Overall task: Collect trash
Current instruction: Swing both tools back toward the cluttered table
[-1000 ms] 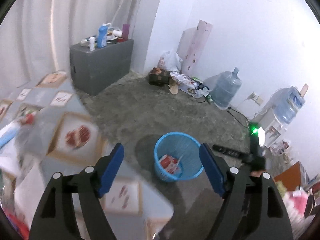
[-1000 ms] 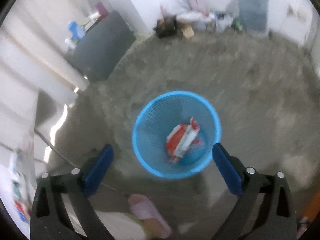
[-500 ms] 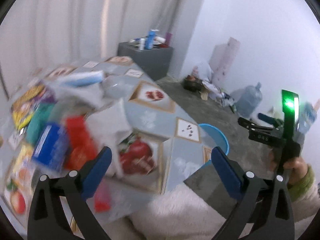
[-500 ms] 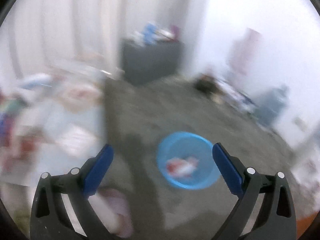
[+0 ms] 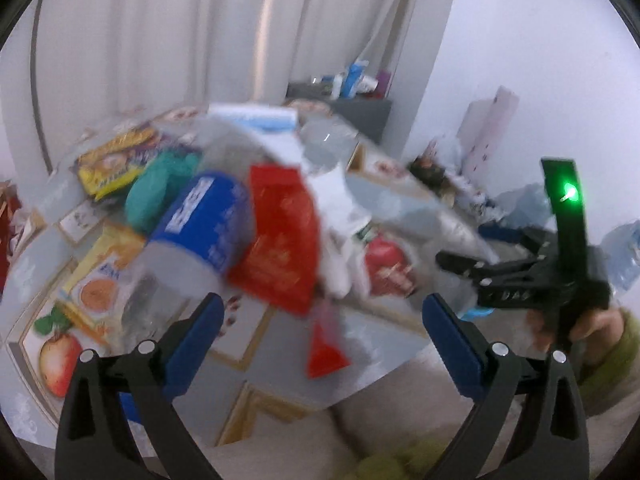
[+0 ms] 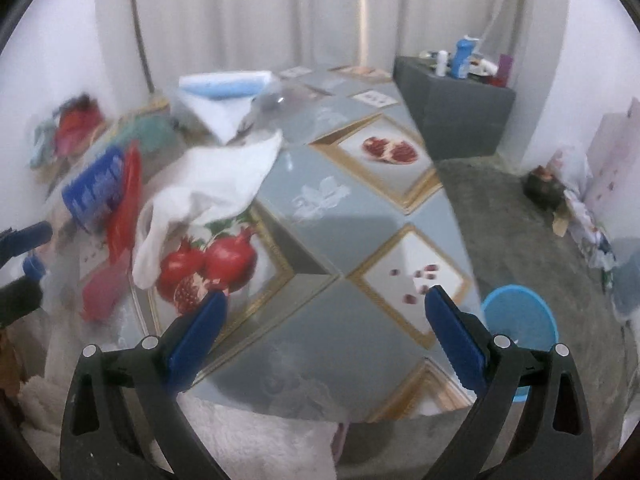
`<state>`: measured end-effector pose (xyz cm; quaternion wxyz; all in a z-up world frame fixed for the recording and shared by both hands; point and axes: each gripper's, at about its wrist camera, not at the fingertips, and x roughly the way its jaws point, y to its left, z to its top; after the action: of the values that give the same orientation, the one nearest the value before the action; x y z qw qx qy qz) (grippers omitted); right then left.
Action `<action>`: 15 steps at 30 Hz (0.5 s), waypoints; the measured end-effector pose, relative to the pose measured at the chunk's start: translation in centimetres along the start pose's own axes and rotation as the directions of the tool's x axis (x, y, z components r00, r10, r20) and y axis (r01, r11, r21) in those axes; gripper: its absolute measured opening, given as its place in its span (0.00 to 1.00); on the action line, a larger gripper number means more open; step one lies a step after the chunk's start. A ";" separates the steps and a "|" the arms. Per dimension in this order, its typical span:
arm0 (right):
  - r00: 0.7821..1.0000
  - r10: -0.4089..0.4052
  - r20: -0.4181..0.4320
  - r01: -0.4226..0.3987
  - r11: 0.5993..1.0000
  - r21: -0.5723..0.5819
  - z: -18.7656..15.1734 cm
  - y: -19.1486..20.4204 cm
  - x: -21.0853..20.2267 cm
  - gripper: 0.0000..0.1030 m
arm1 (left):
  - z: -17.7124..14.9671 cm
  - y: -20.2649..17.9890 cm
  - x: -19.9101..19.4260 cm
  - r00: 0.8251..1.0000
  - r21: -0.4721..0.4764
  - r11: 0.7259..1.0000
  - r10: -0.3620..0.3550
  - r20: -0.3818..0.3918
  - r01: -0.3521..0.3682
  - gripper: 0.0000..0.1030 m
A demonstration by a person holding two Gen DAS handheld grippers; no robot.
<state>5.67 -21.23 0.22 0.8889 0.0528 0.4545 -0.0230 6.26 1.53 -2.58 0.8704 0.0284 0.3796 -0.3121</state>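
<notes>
A second ago both your tools were pointed down at the blue bin [image 6: 520, 320] on the floor with a red wrapper in it; now both have swung over to the counter [image 6: 352, 216] and the pile of trash on it. Your left tool [image 5: 320, 316] had its jaws opening over that second and now they're spread wide with nothing between them, hovering over the red packet [image 5: 280, 240]. Your right tool [image 6: 324, 312] is spread wide too, empty, over a bare patch of the patterned cloth. The left view is pretty blurry, but it gets the pile up close: one red packet, one bottle with a blue label [image 5: 200, 220] just left of it and touching it, one green bundle [image 5: 160, 184] behind that, one yellow snack bag [image 5: 116, 160] further back, and one orange-and-yellow wrapper [image 5: 100, 284] lying flat at the left. It also catches your right hand [image 5: 560, 324] in a green sleeve gripping its tool handle off to the right. The right view shows what the left hides: the bin sitting on the floor just past the counter's corner, one white plastic bag [image 6: 208, 184] crumpled next to the red packet, and the grey cabinet [image 6: 456, 108] by the curtain with bottles on top. I can't tell what's inside the bin from here.
</notes>
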 end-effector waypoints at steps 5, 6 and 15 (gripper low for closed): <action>1.000 0.007 -0.022 -0.007 1.000 -0.016 -0.1 1.0 0.8 0.92 | -0.3 2.5 0.4 1.000 -0.040 0.999 0.014 0.007 -0.014 0.94; 1.000 0.008 -0.025 -0.008 1.000 -0.019 -0.1 1.1 1.0 0.92 | 0.0 3.0 0.6 1.000 -0.048 0.999 0.024 0.012 -0.023 0.94; 0.999 0.038 -0.032 -0.039 0.999 -0.010 -0.4 1.3 2.2 0.92 | 2.5 8.5 1.5 0.990 -0.066 0.991 0.121 0.073 -0.116 0.94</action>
<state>6.74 -19.82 -1.75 0.8822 0.0573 0.4674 -0.0027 13.45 6.85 -3.37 0.9019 0.0119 0.3528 -0.2488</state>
